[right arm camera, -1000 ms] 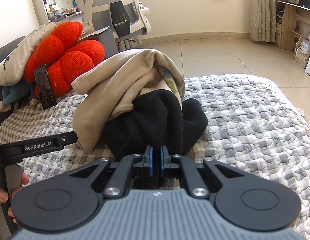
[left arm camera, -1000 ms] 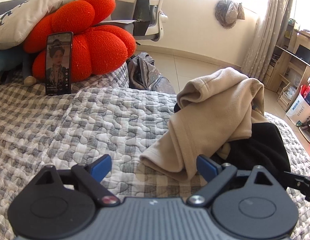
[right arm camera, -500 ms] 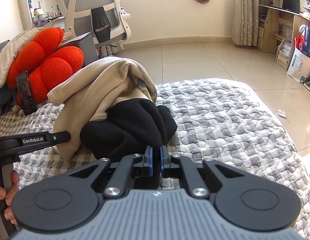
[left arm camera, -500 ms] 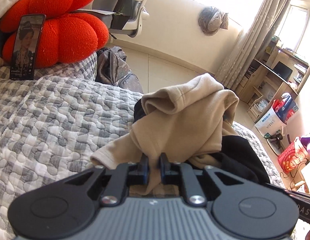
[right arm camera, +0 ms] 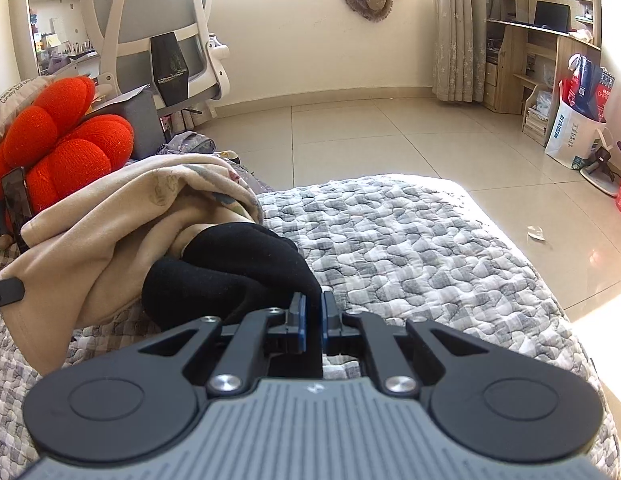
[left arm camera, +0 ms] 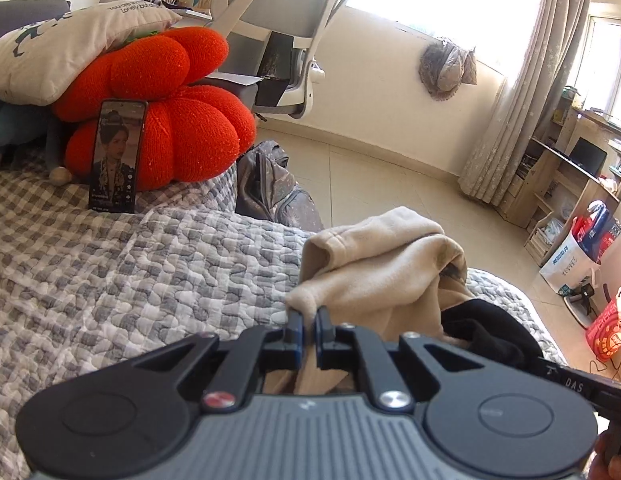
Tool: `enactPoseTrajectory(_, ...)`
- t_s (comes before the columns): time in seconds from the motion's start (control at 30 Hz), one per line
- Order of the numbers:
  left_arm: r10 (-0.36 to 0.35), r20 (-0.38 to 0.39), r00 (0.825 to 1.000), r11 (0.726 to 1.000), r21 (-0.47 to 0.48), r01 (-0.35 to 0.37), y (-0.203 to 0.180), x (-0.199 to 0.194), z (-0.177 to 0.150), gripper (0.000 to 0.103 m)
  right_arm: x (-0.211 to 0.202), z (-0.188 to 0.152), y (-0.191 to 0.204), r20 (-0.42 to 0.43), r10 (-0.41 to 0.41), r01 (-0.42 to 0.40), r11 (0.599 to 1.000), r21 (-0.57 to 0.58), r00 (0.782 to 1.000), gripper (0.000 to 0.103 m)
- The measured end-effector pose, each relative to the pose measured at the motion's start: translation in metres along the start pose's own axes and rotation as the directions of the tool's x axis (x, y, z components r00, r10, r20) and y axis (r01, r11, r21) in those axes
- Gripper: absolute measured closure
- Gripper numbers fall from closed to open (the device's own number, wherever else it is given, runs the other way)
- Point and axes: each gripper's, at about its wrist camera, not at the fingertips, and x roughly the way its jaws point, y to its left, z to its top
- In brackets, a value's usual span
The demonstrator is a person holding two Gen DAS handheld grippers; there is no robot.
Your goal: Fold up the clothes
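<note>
My left hand-held gripper (left arm camera: 308, 334) is pinching a beige top (left arm camera: 374, 268) by an edge, lower centre of frame. My right hand-held gripper (right arm camera: 312, 322) is clamped on a black garment (right arm camera: 234, 264), also lower centre. Both clothes sit bunched together on the bed (right arm camera: 410, 240), beige draped over black, nothing flat or folded. I'd guess the 2 grips are there to pull them apart. Containers: a white bag (right arm camera: 572, 136) w/ red & blue packs at right, on the floor.
</note>
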Motion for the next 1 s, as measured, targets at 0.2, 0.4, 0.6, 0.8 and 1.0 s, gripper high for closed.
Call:
enactPoseTrajectory(0.2,0.109,0.015,0.994,0.994,0.019,-0.11,0.013,-0.006,0.005,0.098,0.006,0.003,-0.007,0.003,-0.031,0.031,0.999,0.019,1.0,0.095)
enactPoseTrajectory(0.4,0.15,0.013,0.989,0.989,0.018,-0.15,0.027,-0.009,0.007,0.098,0.007,0.005,-0.008,0.022,-0.077,0.076,0.997,0.024,0.997,0.095)
enactPoseTrajectory(0.6,0.157,-0.011,0.987,0.988,0.011,-0.157,0.041,-0.011,0.009,0.098,0.012,0.013,-0.011,0.08,-0.117,0.115,0.993,0.038,0.99,0.096)
enactPoseTrajectory(0.8,0.149,-0.042,0.988,0.989,0.001,-0.149,0.055,-0.013,0.01,0.098,0.008,0.025,-0.025,0.151,-0.187,0.175,0.98,0.095,0.971,0.097)
enactPoseTrajectory(1.0,-0.061,-0.16,0.985,0.998,-0.014,0.06,0.051,-0.021,0.002,0.098,0.01,0.031,-0.052,0.15,-0.228,0.205,0.966,0.155,0.962,0.097)
